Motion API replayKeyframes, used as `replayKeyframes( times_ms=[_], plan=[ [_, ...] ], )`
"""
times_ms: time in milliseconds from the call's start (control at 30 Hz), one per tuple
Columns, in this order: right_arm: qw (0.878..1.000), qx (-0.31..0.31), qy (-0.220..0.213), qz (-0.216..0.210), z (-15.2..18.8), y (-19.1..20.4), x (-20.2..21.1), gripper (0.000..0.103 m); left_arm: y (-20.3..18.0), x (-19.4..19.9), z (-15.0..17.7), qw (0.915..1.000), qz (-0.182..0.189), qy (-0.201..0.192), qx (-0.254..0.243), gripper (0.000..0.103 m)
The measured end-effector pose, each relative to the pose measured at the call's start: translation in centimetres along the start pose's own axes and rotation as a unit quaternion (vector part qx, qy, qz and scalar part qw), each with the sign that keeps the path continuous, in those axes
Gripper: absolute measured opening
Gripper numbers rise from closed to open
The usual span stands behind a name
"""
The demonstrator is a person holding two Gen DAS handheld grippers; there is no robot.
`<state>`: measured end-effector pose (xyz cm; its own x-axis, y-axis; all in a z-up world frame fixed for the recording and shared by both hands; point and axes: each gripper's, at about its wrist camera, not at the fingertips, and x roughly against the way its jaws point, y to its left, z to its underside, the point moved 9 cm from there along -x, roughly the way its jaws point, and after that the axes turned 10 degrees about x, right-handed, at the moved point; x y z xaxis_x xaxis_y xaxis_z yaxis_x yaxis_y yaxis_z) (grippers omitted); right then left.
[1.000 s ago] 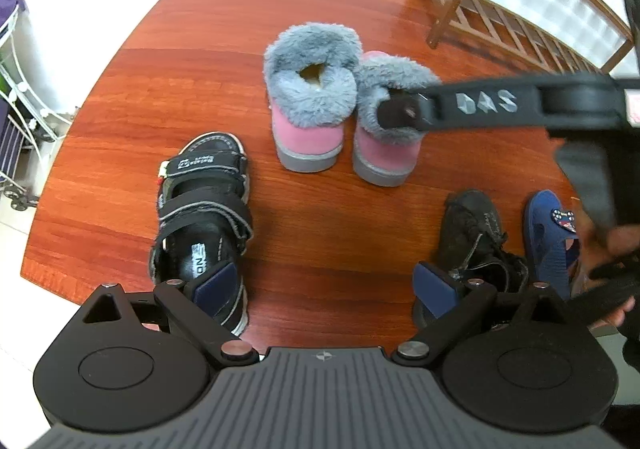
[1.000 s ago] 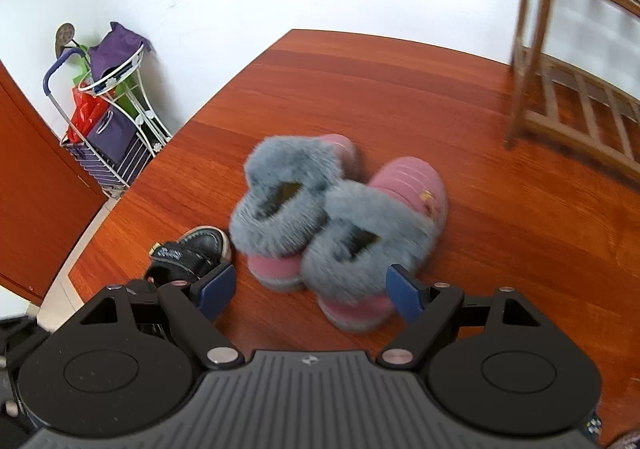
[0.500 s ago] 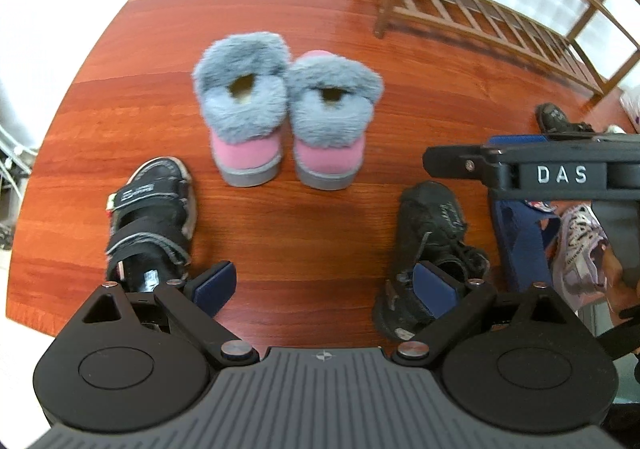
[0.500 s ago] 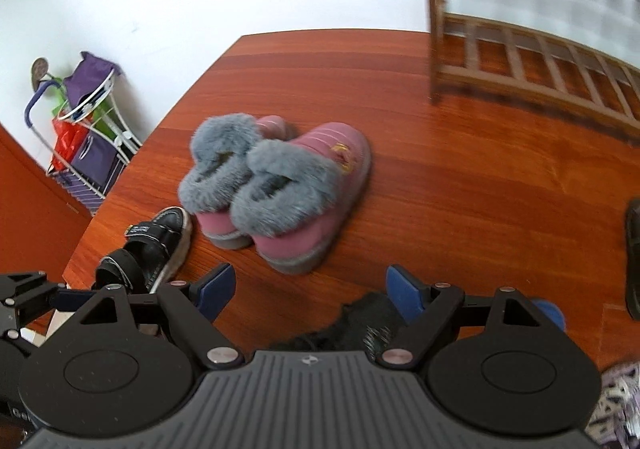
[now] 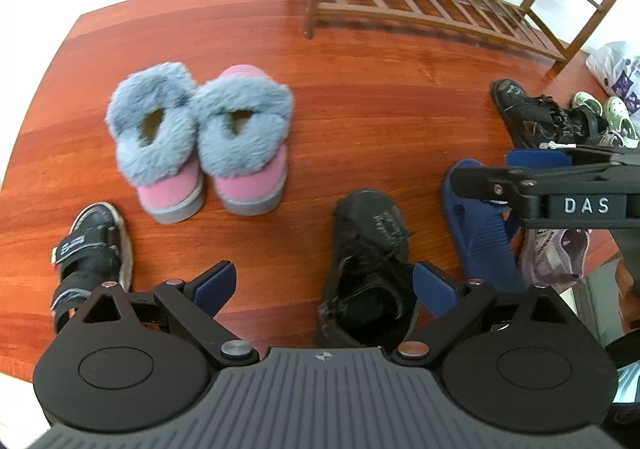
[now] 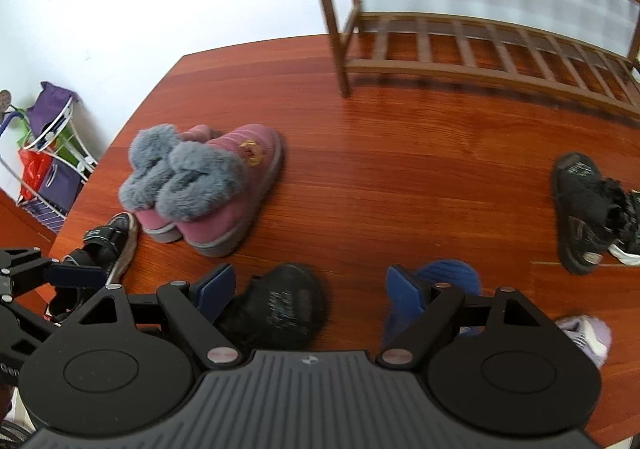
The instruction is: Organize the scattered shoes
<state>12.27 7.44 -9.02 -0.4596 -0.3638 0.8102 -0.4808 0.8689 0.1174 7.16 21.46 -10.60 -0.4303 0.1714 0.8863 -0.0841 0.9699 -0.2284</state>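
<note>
glossy wood floor; fluffy pink slippers; both grippers spread, empty.

Bright, even daylight comes through the frosted panes behind the rack, where the wall washes out to white. The glossy floor carries soft glare. Shadows are faint and short. Fisheye bending curves the edges and darkens the corners. The slippers look slightly smeared.
</note>
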Motion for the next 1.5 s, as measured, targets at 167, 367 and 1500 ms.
replayKeyframes(
  times_ms=[167, 367, 1500],
  plan=[
    [1.0, -0.01, 0.001, 0.011, 0.8, -2.6, 0.9, 0.087, -1.6, -0.5, -0.4, 1.0, 0.003, 0.0, -0.005, 0.096],
    [1.0, -0.015, 0.002, 0.017, 1.6, -5.2, 1.5, 0.087, -4.0, -1.5, -0.6, 1.0, 0.001, 0.003, -0.009, 0.096],
    [0.995, -0.036, 0.005, 0.095, 5.3, -25.4, 6.7, 0.087, -21.6, -6.3, -4.7, 0.9992, 0.035, 0.0, -0.021, 0.096]
  ],
)
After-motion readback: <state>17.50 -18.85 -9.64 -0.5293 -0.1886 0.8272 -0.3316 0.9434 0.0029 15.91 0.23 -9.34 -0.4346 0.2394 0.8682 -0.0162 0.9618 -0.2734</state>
